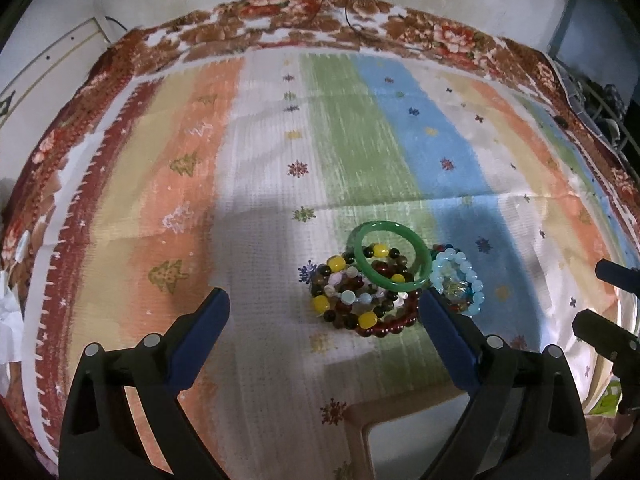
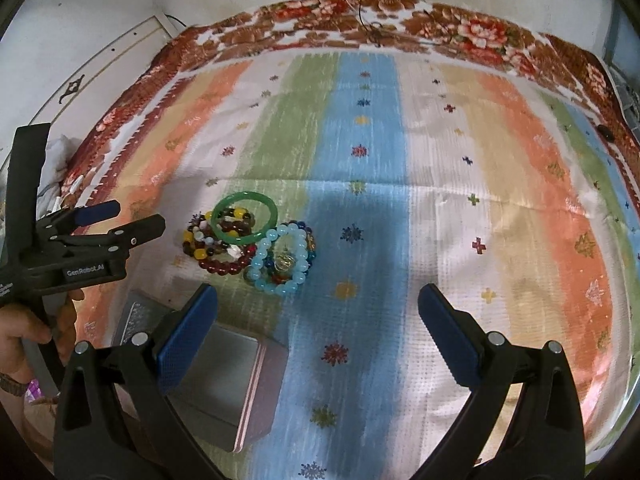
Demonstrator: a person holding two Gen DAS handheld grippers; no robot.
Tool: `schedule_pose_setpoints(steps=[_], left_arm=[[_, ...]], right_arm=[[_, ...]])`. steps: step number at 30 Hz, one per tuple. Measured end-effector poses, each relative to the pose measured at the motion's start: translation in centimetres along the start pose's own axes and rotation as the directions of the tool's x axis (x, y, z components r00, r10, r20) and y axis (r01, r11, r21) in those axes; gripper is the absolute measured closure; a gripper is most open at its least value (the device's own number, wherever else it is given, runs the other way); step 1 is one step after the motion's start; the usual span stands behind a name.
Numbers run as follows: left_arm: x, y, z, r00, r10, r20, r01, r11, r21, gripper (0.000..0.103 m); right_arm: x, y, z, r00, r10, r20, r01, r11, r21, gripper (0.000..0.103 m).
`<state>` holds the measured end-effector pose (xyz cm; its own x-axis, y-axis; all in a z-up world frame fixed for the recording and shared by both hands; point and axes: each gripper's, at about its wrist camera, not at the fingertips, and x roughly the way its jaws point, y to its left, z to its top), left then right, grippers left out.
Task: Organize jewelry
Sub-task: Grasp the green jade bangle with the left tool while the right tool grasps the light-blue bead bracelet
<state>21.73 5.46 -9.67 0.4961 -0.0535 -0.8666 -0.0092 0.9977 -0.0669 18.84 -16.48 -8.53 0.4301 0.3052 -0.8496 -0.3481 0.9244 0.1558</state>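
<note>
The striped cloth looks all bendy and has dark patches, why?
Left wrist view: the fisheye lens curves the striped cloth into a dome; a grey shadow falls beside the pile of beaded bracelets. Right wrist view: same bulging, with a shadow darkening the blue stripe; the far stripes look slightly smeared.

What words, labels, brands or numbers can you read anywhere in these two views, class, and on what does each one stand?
"GenRobot.AI": white print on the black body of the left gripper, seen in the right wrist view.
A second white print sits lower on the same black body, at the picture's left edge; it is too small and cut off to read.
No readable text shows on the striped cloth, the bracelets or the grey box.
</note>
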Motion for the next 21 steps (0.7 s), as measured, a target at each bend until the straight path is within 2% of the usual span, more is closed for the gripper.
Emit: schedule_pose_setpoints(steps=[5,6,11,15,18,21], left_arm=[[1.6,-0.4,1.1,1.000,0.014,-0.025,-0.013,1.000,0.025,0.014],[2.0,-0.5,1.4,0.999,0.012,-0.031,-0.011,0.999,0.032,0.015],[4.1,-0.6,2.5,0.996,-0.009,-0.085,0.013,0.999,0.048,0.030],[5.9,-0.7,3.2,0.991,-0.019,-0.130,0.027,0.998,0.061,0.038],[6.8,-1.0,3.5,0.987,-0.036,-0.154,0.047,0.996,0.071,0.047],[7.6,-1.5,3.6,0.984,-0.047,-0.173,0.063,0.994,0.091,0.053]], right_arm=[[1.8,-0.3,0.7,0.998,0.028,-0.051,-0.026,0.999,0.029,0.005],[2.3,-0.3,0.8,0.998,0.024,-0.061,-0.022,0.999,0.029,0.008],[4.5,-0.6,1.4,0.992,0.050,-0.115,-0.044,0.998,0.053,0.017],[6.0,-0.8,1.7,0.986,0.062,-0.153,-0.052,0.996,0.068,0.028],[6.9,-0.9,1.8,0.983,0.069,-0.172,-0.057,0.996,0.074,0.030],[7.7,-1.1,1.9,0.979,0.066,-0.191,-0.051,0.995,0.082,0.038]])
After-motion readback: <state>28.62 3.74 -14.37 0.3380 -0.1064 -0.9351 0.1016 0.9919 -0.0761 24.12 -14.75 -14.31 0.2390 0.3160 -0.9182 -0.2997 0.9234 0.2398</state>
